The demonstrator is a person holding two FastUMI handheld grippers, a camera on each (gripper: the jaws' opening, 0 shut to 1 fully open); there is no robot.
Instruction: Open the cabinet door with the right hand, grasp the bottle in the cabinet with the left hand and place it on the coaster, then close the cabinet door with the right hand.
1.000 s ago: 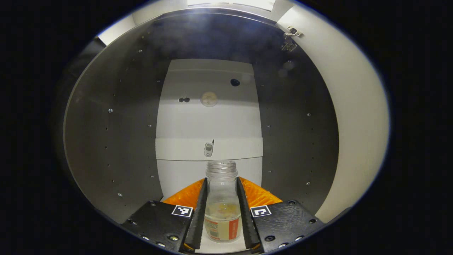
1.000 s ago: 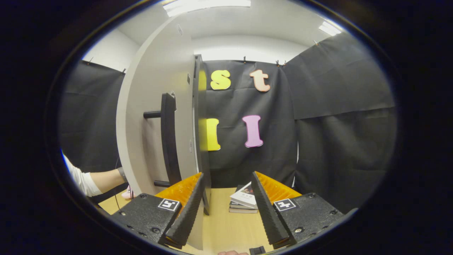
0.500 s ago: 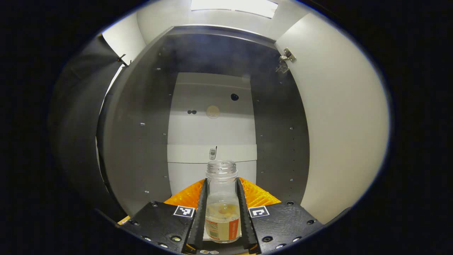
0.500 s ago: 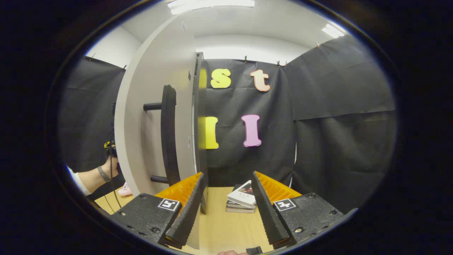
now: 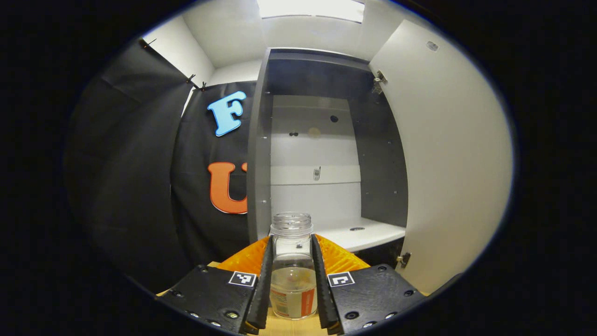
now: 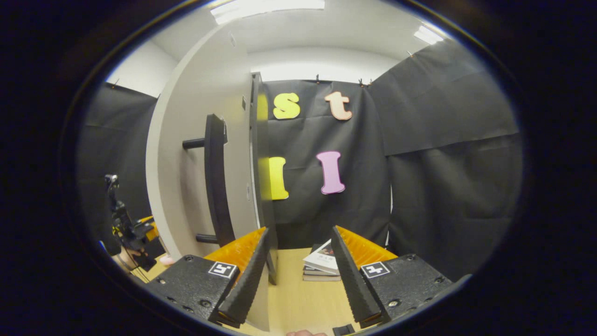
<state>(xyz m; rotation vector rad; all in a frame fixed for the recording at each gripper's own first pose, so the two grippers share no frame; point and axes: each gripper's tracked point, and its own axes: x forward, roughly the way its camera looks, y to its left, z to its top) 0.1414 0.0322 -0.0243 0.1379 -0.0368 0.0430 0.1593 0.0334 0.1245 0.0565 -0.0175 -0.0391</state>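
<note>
2 fingers of the left gripper (image 5: 291, 280) are clamped on the clear bottle (image 5: 292, 266), held upright in front of the open cabinet (image 5: 322, 154). The right gripper (image 6: 298, 270) has its jaws apart, holding nothing, beside the cabinet door (image 6: 196, 154); a stack of books (image 6: 322, 261) lies on the table (image 6: 298, 298), possibly 3.

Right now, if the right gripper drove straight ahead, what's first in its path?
Probably the stack of books on the table, just ahead of the open right gripper; depth is unclear.
</note>
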